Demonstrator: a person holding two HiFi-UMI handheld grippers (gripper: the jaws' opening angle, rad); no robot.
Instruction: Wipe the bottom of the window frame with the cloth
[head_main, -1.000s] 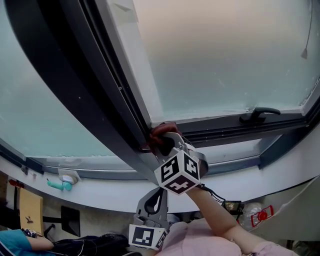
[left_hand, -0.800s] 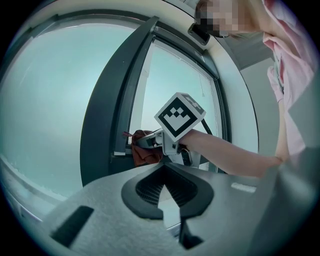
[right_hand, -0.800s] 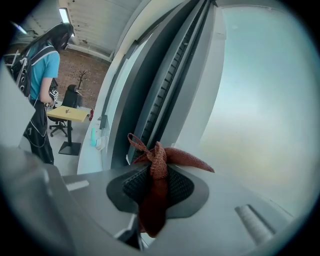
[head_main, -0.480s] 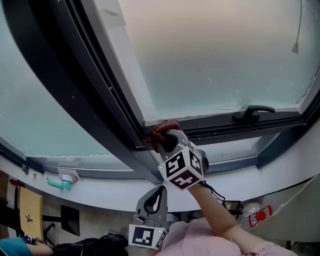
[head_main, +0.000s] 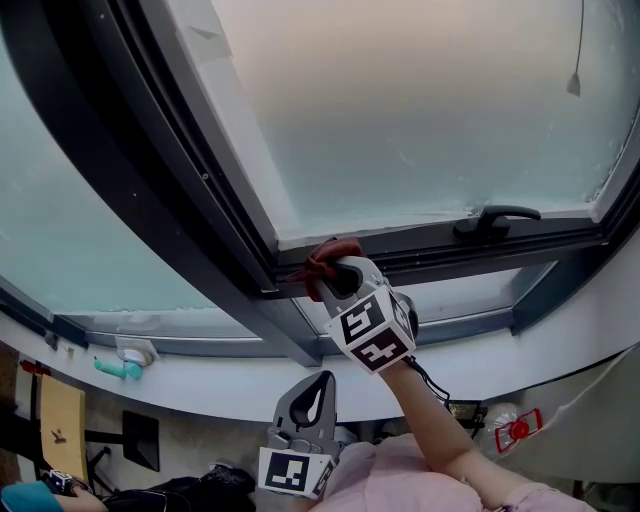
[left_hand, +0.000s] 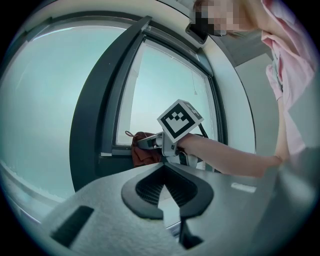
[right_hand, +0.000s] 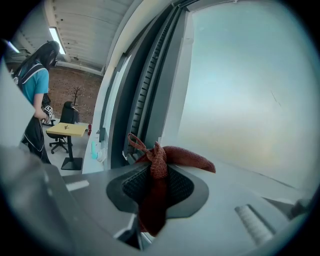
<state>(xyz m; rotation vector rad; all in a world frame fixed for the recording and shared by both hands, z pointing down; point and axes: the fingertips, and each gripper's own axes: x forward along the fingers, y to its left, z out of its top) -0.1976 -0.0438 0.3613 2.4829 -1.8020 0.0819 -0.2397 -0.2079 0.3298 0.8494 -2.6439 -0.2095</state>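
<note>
Nearest the person's body, the left gripper (head_main: 318, 385) hangs low in front of the pink sleeve (head_main: 400, 478), pointing up at the window. Its jaws are drawn together to a thin slit with nothing between them, and it touches nothing.

Above it, the bare forearm (head_main: 430, 415) reaches up to the right gripper (head_main: 335, 272), whose marker cube (head_main: 372, 335) faces back toward the person. That claw is pinched on the rust-red cloth (head_main: 327, 258). In the right gripper view the cloth (right_hand: 186, 156) is bunched between the dark pads, one fold spilling out to the right and a strip hanging down through the jaws, with a small loop sticking out at the top.

The cloth is pressed against the dark bottom rail of the window frame (head_main: 440, 258), right at its left end, where the rail meets the broad dark mullion (head_main: 150, 190) running up and to the left. Farther right along the same rail sits a black window handle (head_main: 495, 217), well apart from the cloth.

Below the frame runs a white sill (head_main: 210, 385); at its left end lies a small teal item (head_main: 120, 370), too small to identify.

Behind the rail rises the frosted pane (head_main: 420, 120), with a thin pull cord (head_main: 577, 55) hanging near its upper right.

The right gripper view also catches the room alongside: a yellow table (right_hand: 66, 130), a black office chair (right_hand: 64, 116) and a person in a teal shirt (right_hand: 36, 82).
</note>
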